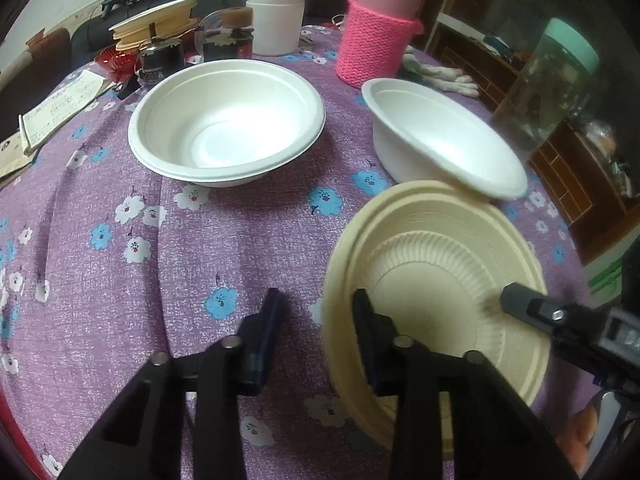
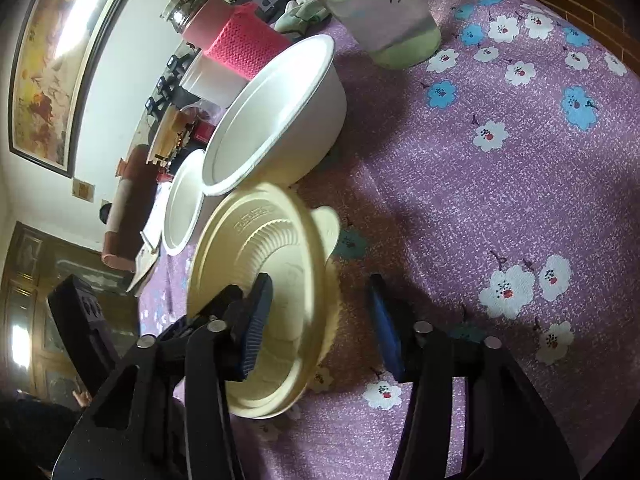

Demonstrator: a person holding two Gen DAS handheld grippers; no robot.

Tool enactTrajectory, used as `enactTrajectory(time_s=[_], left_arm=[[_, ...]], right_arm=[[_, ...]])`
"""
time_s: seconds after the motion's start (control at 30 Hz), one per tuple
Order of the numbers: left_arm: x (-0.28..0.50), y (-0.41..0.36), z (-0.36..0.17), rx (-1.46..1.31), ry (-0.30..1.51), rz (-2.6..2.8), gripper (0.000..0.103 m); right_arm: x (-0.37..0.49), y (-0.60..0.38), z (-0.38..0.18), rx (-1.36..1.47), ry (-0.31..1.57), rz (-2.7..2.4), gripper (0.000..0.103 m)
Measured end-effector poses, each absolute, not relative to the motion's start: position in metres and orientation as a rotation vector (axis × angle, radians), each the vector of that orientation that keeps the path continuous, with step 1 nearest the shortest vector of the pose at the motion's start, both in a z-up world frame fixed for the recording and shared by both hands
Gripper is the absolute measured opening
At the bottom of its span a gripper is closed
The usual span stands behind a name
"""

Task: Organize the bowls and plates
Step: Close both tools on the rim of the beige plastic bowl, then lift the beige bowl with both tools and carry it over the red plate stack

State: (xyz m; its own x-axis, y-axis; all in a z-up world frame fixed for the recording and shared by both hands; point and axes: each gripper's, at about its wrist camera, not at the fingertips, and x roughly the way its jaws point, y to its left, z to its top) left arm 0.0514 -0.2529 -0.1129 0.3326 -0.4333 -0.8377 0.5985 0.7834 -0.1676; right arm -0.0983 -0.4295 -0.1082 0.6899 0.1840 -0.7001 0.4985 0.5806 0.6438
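Note:
A cream ribbed bowl [image 1: 436, 280] sits on the purple flowered tablecloth [image 1: 120, 260] at the near right. My left gripper [image 1: 318, 312] is open, its right finger inside the bowl and its left finger outside the rim. My right gripper [image 2: 320, 316] is open and straddles the opposite rim of the same cream bowl [image 2: 260, 280]; one of its fingers [image 1: 520, 300] shows inside the bowl in the left wrist view. Two white bowls stand beyond: a wide one [image 1: 226, 120] at centre and another [image 1: 436, 136] touching the cream bowl's far rim, also seen in the right wrist view [image 2: 280, 112].
A pink knitted flask [image 1: 376, 40], a white jar [image 1: 276, 20], dark jars [image 1: 160, 60], a stack of cream lids [image 1: 156, 24] and papers [image 1: 56, 108] line the table's far side. A clear jar with a green lid [image 1: 552, 92] stands at the right edge.

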Motion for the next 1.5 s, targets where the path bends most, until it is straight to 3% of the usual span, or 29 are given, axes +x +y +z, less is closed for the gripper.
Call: enactTrajectory(time_s=[0.1,0.17,0.3,0.6,0.77,1.5], left_arm=[[0.050,-0.254,-0.114,0.187,1.029,-0.690,0.020],[0.048,-0.255,-0.114,0.188,1.032,-0.702,0.016],[0.048,-0.256,-0.115,0.187,1.039,-0.707,0.016],[0.048,-0.252,-0.115,0.178,1.053,-0.715,0.013],[0.049,-0.241,-0.114,0.161,1.072,-0.694,0.013],[0.048,-0.136,-0.111,0.080,1.109,-0.579,0.012]], right_arm=[[-0.093,-0.426,-0.108,0.938,0.829,-0.208,0.036],[-0.091,-0.424,-0.108,0.918,0.833,-0.214,0.025],[-0.087,-0.421,-0.108,0.890,0.837,-0.219,0.022],[-0.079,-0.410,-0.107,0.795,0.842,-0.261,0.022],[-0.076,-0.391,-0.102,0.727,0.820,-0.281,0.017],[-0.048,-0.299,-0.098,0.561,0.927,-0.195,0.013]])
